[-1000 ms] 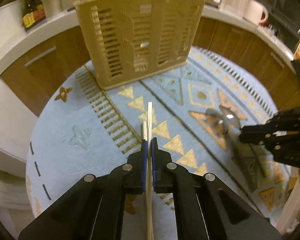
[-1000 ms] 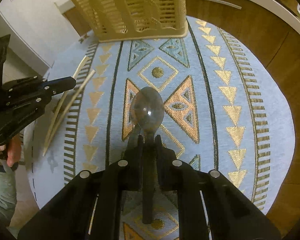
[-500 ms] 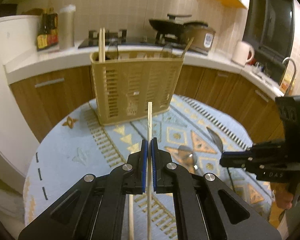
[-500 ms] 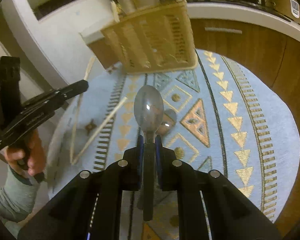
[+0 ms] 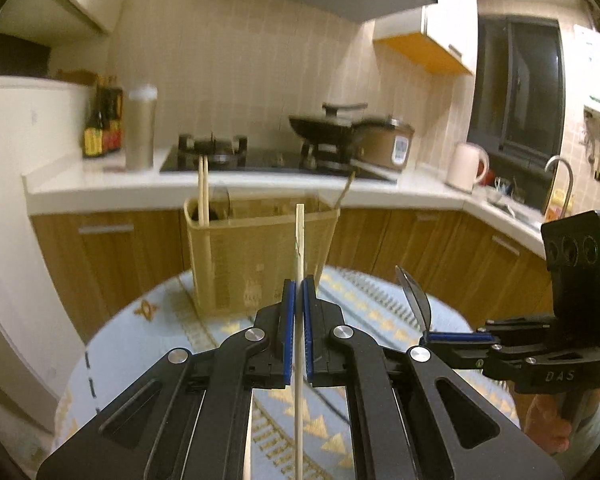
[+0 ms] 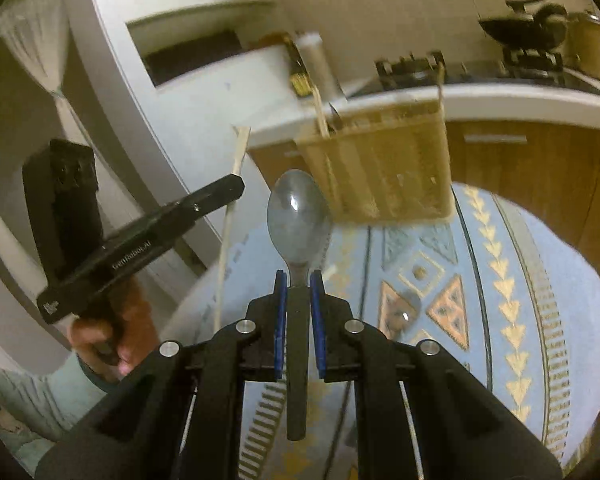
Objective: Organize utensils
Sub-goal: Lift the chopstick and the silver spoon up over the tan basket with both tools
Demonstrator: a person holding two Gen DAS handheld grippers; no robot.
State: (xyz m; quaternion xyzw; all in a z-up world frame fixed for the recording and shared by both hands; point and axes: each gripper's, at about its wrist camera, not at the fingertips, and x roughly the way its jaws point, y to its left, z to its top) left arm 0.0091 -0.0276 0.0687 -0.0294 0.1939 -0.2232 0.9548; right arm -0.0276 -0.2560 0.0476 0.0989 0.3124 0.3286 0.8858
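Observation:
My left gripper (image 5: 299, 284) is shut on a pale wooden chopstick (image 5: 299, 236) and holds it upright above the table, in front of the tan slotted utensil basket (image 5: 256, 256). My right gripper (image 6: 299, 276) is shut on the handle of a metal spoon (image 6: 298, 218), bowl pointing up and forward, also lifted. The basket (image 6: 384, 168) stands at the table's far side with chopsticks (image 5: 202, 192) and other utensils in it. The right gripper with the spoon (image 5: 414, 300) shows at the right of the left wrist view. The left gripper (image 6: 232, 184) with its chopstick shows at the left of the right wrist view.
The round table has a blue cloth with gold triangles (image 6: 500, 280). Another spoon (image 6: 400, 312) lies on the cloth. Behind are wooden cabinets, a white counter (image 5: 140, 188) with a hob, pan, rice cooker, kettle and bottles.
Both grippers have risen from the table and tilted up. The chopstick and the spoon were lifted off the cloth; the views now look level at the basket and kitchen.

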